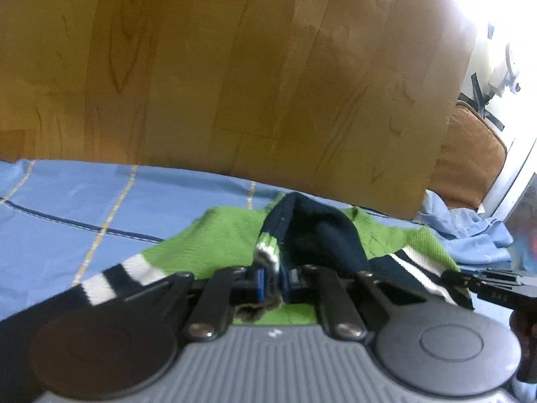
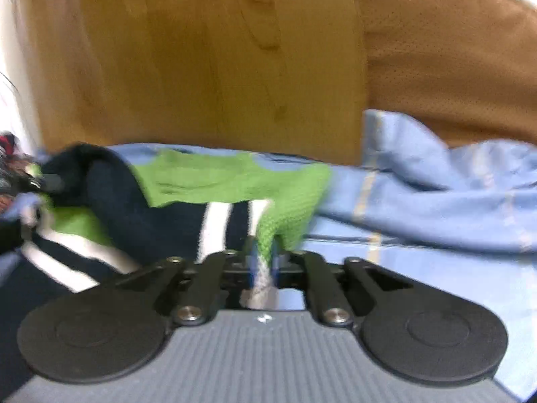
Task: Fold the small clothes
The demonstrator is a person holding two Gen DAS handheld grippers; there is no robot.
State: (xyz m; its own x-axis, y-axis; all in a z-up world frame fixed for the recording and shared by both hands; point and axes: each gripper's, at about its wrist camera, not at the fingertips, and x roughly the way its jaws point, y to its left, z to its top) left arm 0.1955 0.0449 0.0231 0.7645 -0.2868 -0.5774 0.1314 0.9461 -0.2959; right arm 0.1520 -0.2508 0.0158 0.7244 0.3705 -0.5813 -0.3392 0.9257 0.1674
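Plainly, both grippers are clenched on the same small knitted sweater [image 1: 221, 238], a green garment with navy panels and white stripes. It lies crumpled on a blue bed sheet [image 1: 67, 198] with thin yellow and dark lines, across the lower middle of both views.

Low in the centre of the left wrist view, the left gripper [image 1: 270, 278] has its fingers [image 1: 258, 283] closed on a striped, bunched edge of the sweater, and a navy fold rises just above the grip. At the right edge of that frame the right gripper's black body reaches in, touching the sweater's striped hem.

Low in the centre of the right wrist view, the right gripper [image 2: 263, 263] pinches a green and white strip of the sweater [image 2: 214, 181], which stretches up from the fingers [image 2: 252, 262] toward the middle of the frame. The sheet [image 2: 419, 201] is rumpled at the right.

A wooden board [image 1: 235, 67] fills the upper part of both frames, and a brown cushion [image 2: 453, 50] sits in the upper right.
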